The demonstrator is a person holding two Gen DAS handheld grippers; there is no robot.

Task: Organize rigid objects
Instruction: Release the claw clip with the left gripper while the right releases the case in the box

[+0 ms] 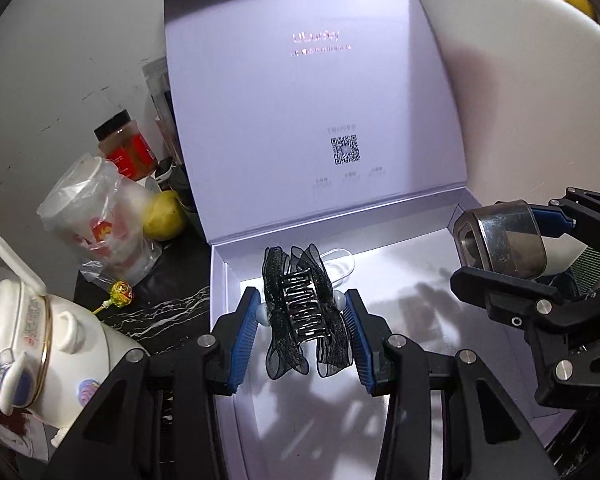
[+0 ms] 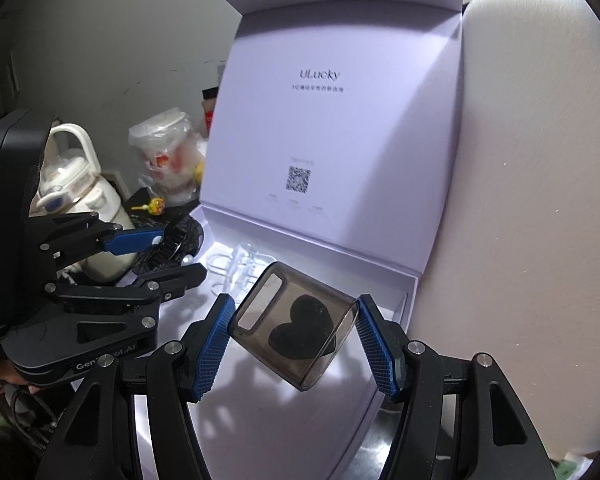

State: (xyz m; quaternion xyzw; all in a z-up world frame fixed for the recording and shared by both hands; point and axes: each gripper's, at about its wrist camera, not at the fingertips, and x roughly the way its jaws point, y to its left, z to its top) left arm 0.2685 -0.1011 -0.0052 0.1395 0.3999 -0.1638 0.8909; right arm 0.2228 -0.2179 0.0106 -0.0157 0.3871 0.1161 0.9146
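A white gift box [image 1: 440,332] lies open with its lid [image 1: 300,100] standing upright behind; it also shows in the right wrist view [image 2: 384,292]. My left gripper [image 1: 302,310] is shut on a black hair claw clip [image 1: 302,308] with sheer black ribbon and pearl ends, held over the box's left part. My right gripper [image 2: 294,330] is shut on a smoky translucent case [image 2: 296,326] with a black heart on it, held over the box; the case looks metallic in the left wrist view [image 1: 500,236]. A clear plastic piece [image 2: 240,264] lies at the box's back.
Left of the box on the dark marbled counter are a white kettle-like jug [image 1: 40,340], a bagged cup [image 1: 96,220], a yellow fruit [image 1: 164,216], a lollipop [image 1: 122,294] and a red-labelled jar [image 1: 124,144]. A white cushion [image 2: 520,200] stands on the right.
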